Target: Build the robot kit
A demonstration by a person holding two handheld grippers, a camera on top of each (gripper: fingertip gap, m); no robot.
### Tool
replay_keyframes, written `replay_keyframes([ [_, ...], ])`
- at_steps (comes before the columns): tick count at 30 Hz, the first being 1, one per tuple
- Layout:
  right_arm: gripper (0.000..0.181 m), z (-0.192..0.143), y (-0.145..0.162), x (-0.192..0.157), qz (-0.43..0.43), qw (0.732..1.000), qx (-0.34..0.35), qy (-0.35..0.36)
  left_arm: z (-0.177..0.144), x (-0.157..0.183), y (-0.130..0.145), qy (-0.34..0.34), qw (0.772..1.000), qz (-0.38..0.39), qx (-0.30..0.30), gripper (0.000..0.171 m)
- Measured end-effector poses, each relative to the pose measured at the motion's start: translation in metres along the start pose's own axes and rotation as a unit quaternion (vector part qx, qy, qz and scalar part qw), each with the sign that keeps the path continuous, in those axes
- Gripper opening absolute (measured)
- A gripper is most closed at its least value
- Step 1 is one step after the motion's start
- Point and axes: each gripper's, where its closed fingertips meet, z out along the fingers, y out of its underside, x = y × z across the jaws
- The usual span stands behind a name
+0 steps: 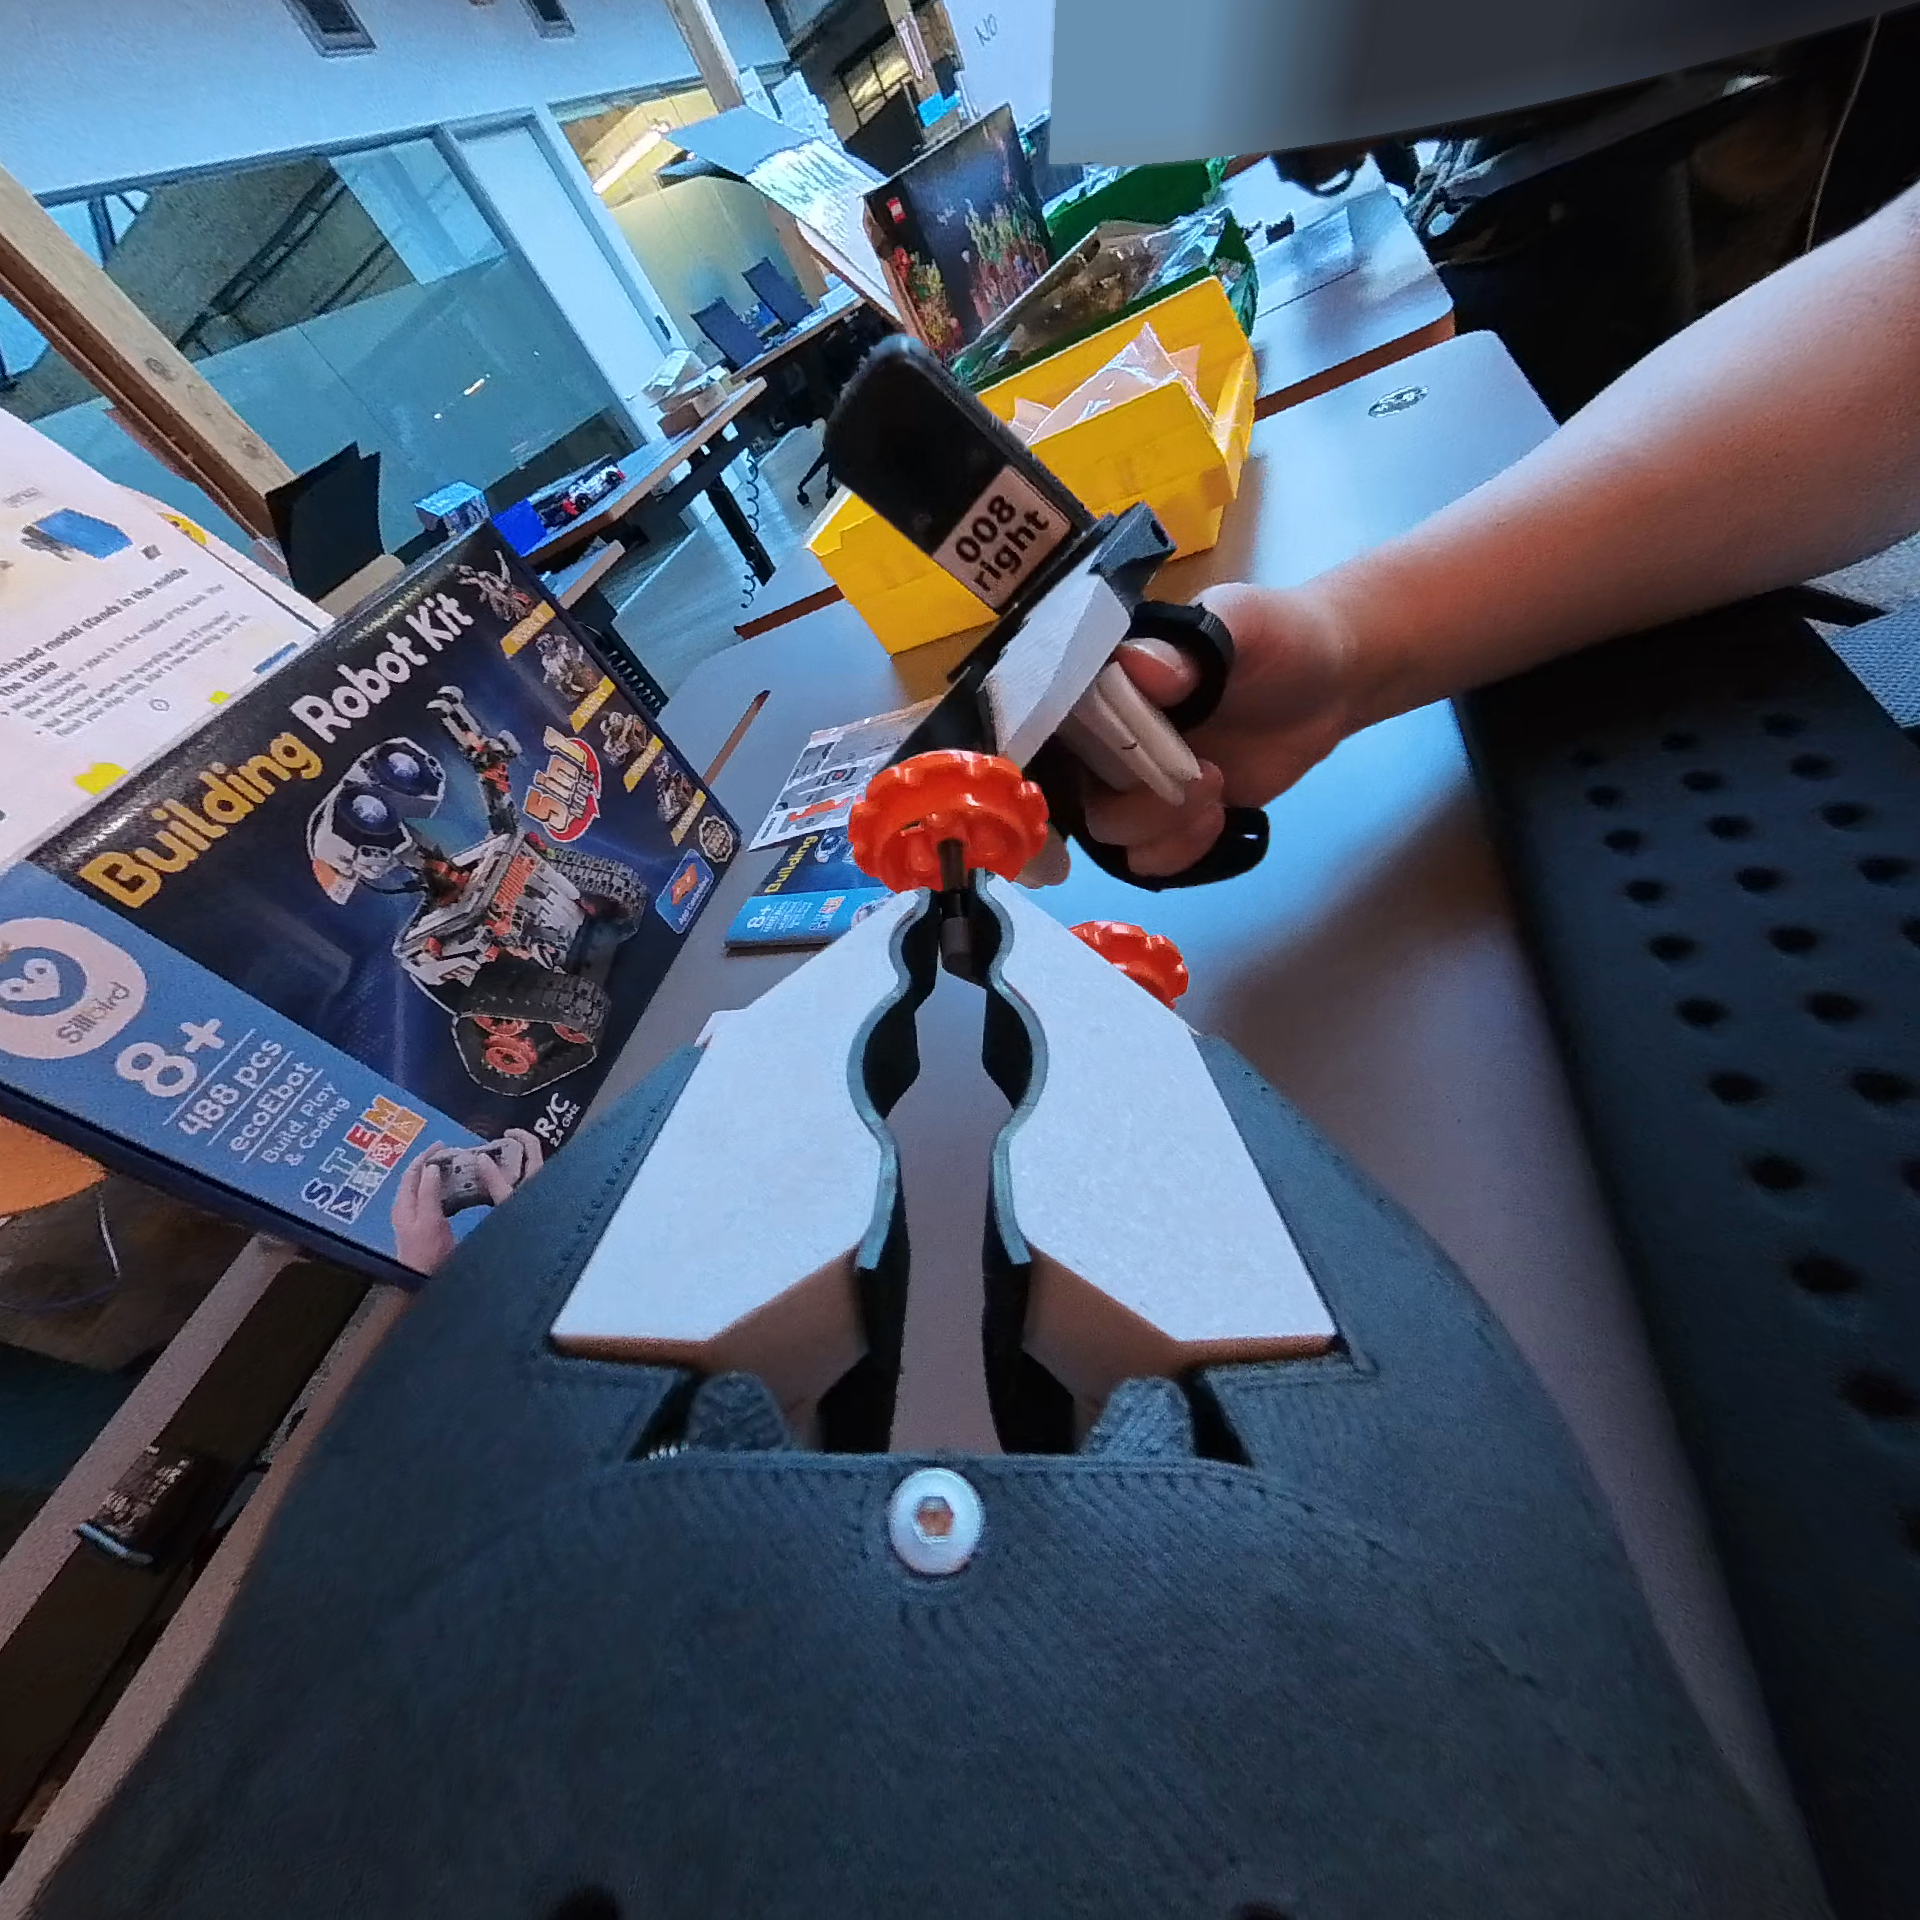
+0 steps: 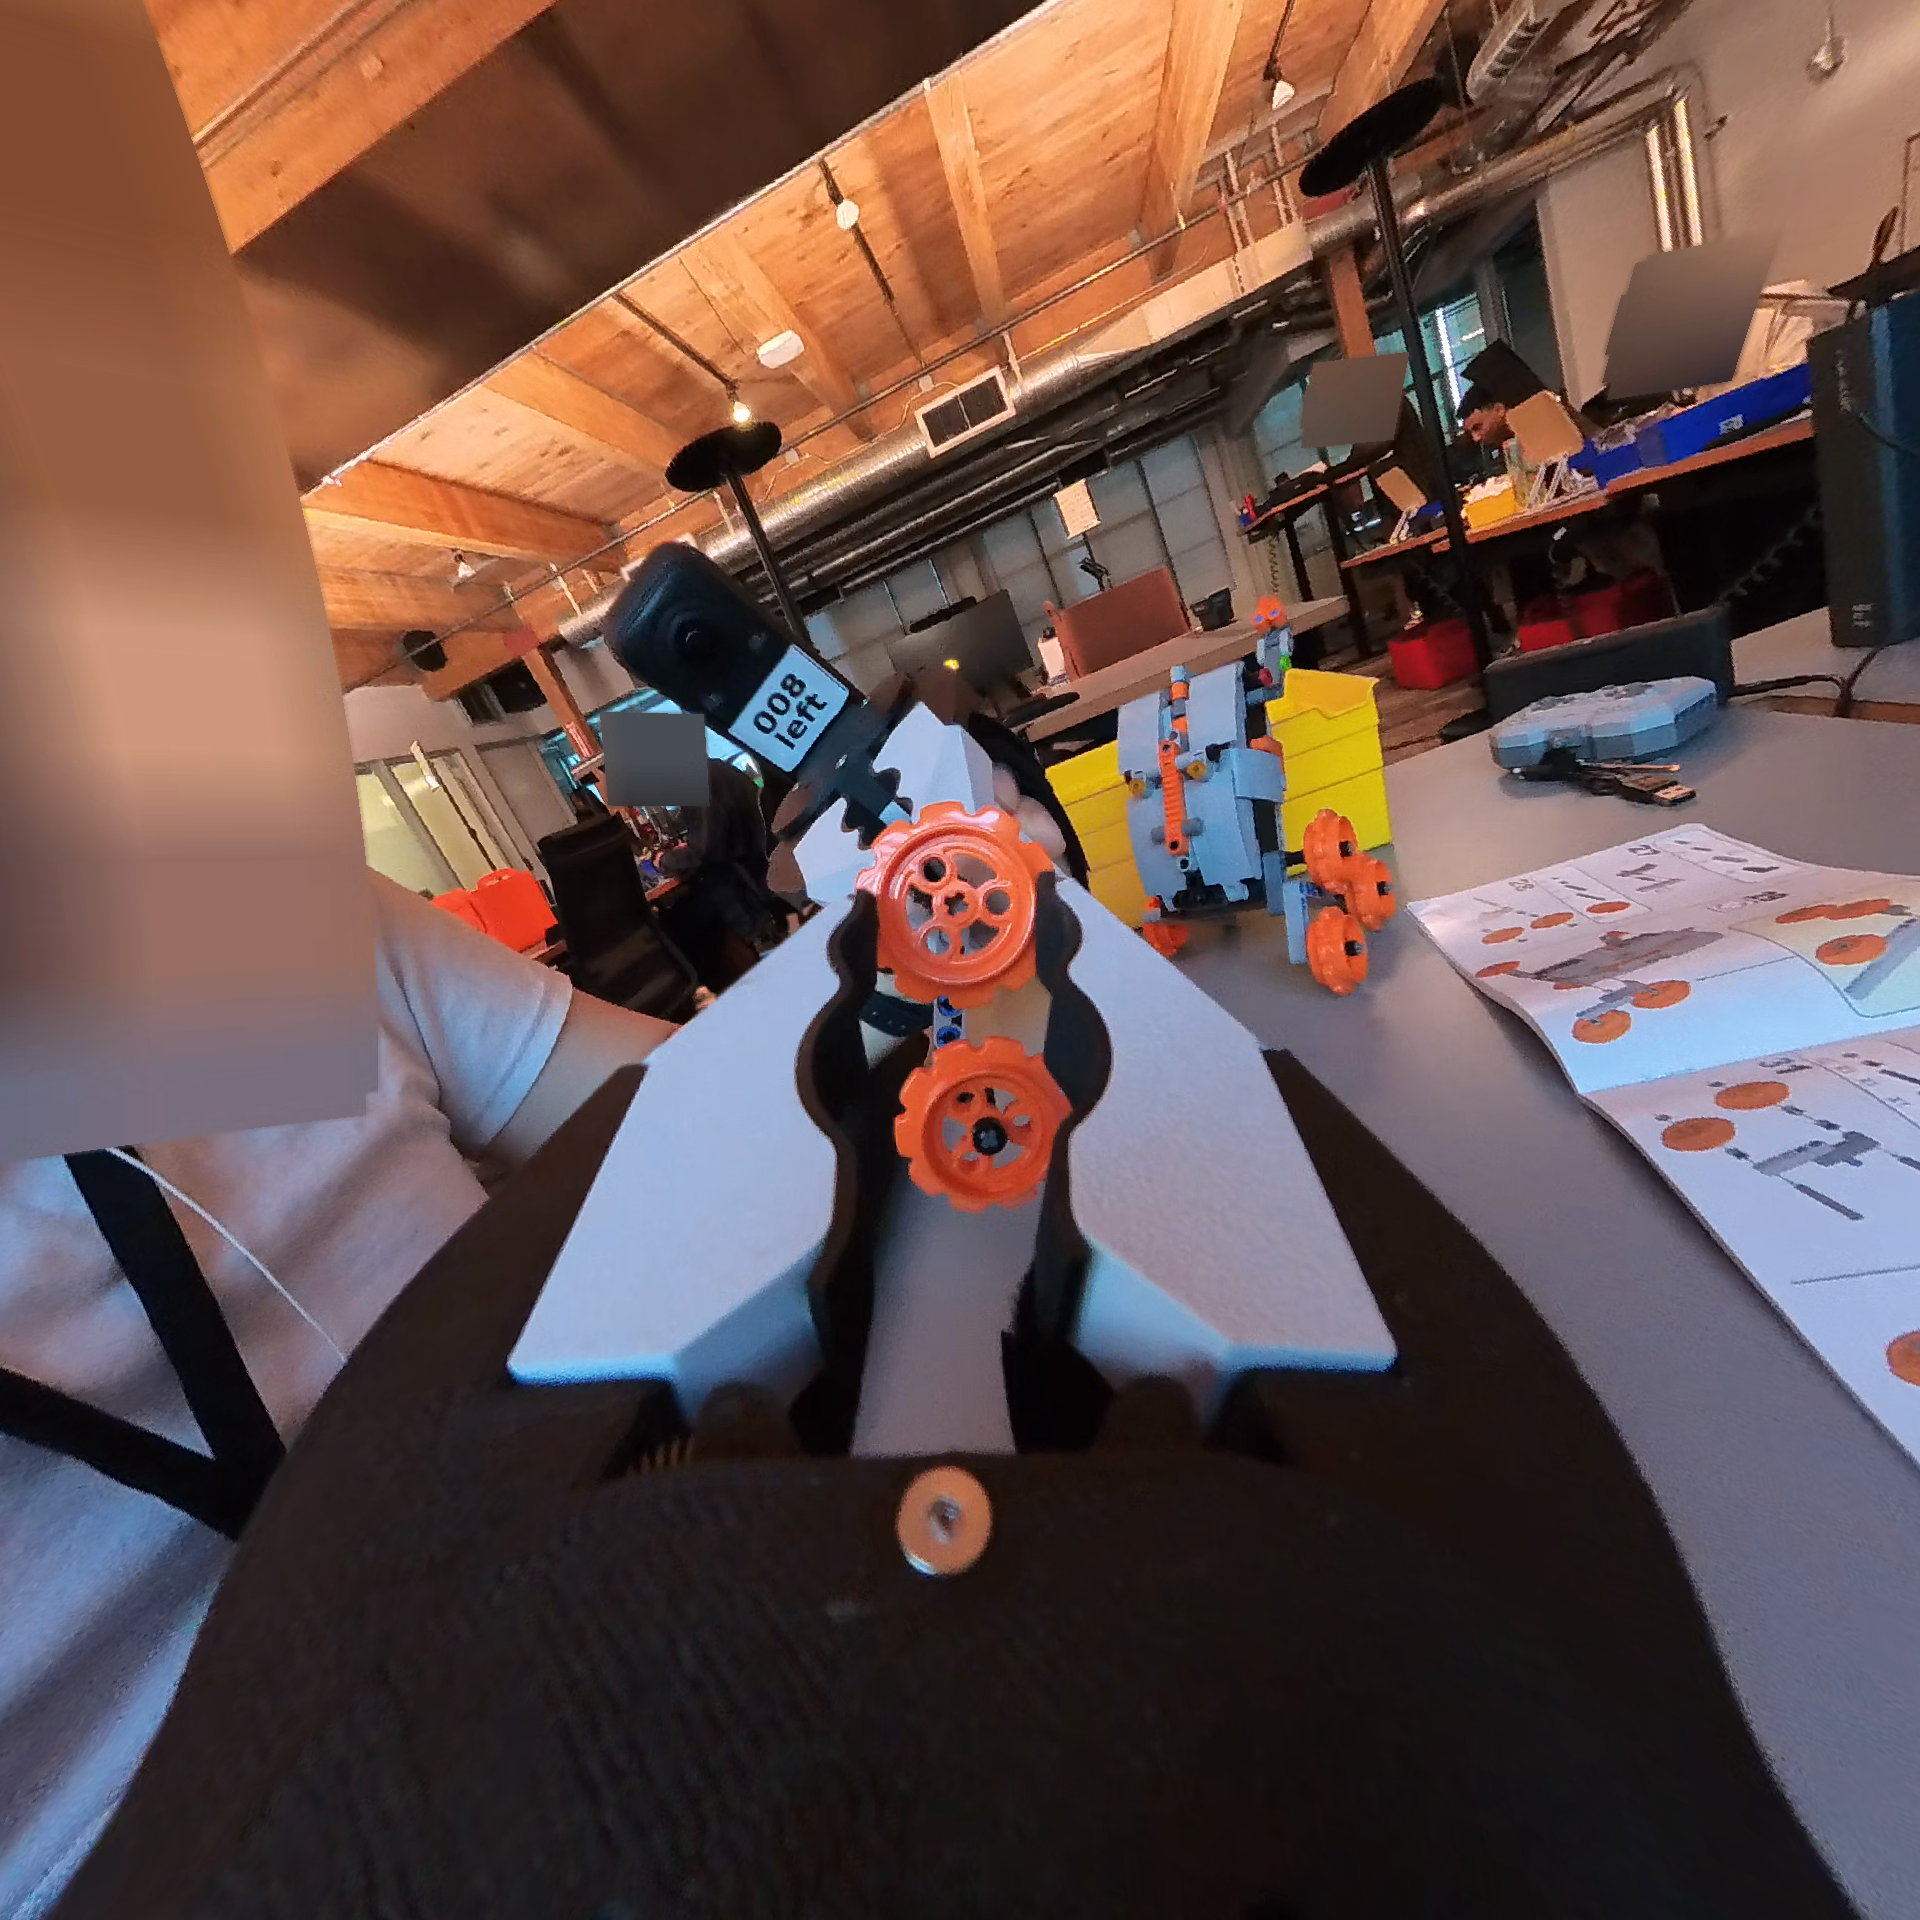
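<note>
Between the two grippers, raised above the grey table (image 2: 1558, 790), sits a small plastic assembly: two orange toothed wheels joined by a short grey beam (image 2: 948, 1023). The left gripper (image 1: 951, 899) pinches a dark axle (image 1: 951, 914) at its fingertips, with the upper wheel (image 1: 945, 816) on the axle just past them. The right gripper (image 2: 961, 971) appears clamped around the assembly, the upper wheel (image 2: 956, 899) at its tips and the lower wheel (image 2: 982, 1122) between its fingers, though exact contact is hard to read. The parts look light, rigid and glossy, so likely slippery; the axle or beam seems the surest hold. A partly built grey robot model (image 2: 1210, 790), yellow bins (image 2: 1330, 748), an instruction booklet (image 2: 1683, 997) and a kit box (image 1: 364, 883) lie around.
</note>
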Motion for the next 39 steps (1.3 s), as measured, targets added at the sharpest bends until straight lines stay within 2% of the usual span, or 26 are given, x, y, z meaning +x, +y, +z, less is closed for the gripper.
replay_keyframes([
  [11,0.030,-0.001,0.001,0.004,-0.042,0.999,-0.022,0.025,0.001,-0.001,0.004,0.002,1.000,-0.008,-0.006,0.003],
  [27,0.030,-0.003,0.004,0.005,-0.028,0.999,-0.038,0.021,0.004,0.002,0.007,0.017,1.000,-0.018,-0.008,0.004],
  [30,0.029,-0.009,-0.004,0.003,-0.033,0.999,-0.034,0.023,0.004,0.002,0.011,0.016,1.000,-0.011,-0.022,0.004],
  [32,0.029,-0.020,-0.008,0.011,-0.049,0.995,-0.067,0.058,0.004,0.002,0.013,0.015,0.999,-0.007,-0.027,0.004],
  [33,0.029,-0.032,-0.004,0.022,-0.073,0.985,-0.116,0.102,0.004,0.002,0.013,0.015,0.999,-0.007,-0.028,0.003],
  [34,0.030,-0.047,0.006,0.036,-0.105,0.964,-0.186,0.156,0.004,0.002,0.013,0.015,0.999,-0.004,-0.029,0.003],
  [36,0.030,-0.088,0.027,0.067,-0.181,0.886,-0.331,0.270,0.004,0.003,0.014,0.015,0.999,0.003,-0.035,0.003],
  [37,0.030,-0.106,0.039,0.075,-0.201,0.845,-0.394,0.300,0.004,0.004,0.015,0.016,0.999,0.006,-0.037,0.004],
  [38,0.030,-0.118,0.050,0.079,-0.205,0.818,-0.437,0.313,0.004,0.004,0.015,0.017,0.999,0.006,-0.038,0.004],
  [39,0.030,-0.124,0.060,0.081,-0.195,0.803,-0.466,0.317,0.005,0.005,0.015,0.019,0.999,0.005,-0.038,0.004],
])
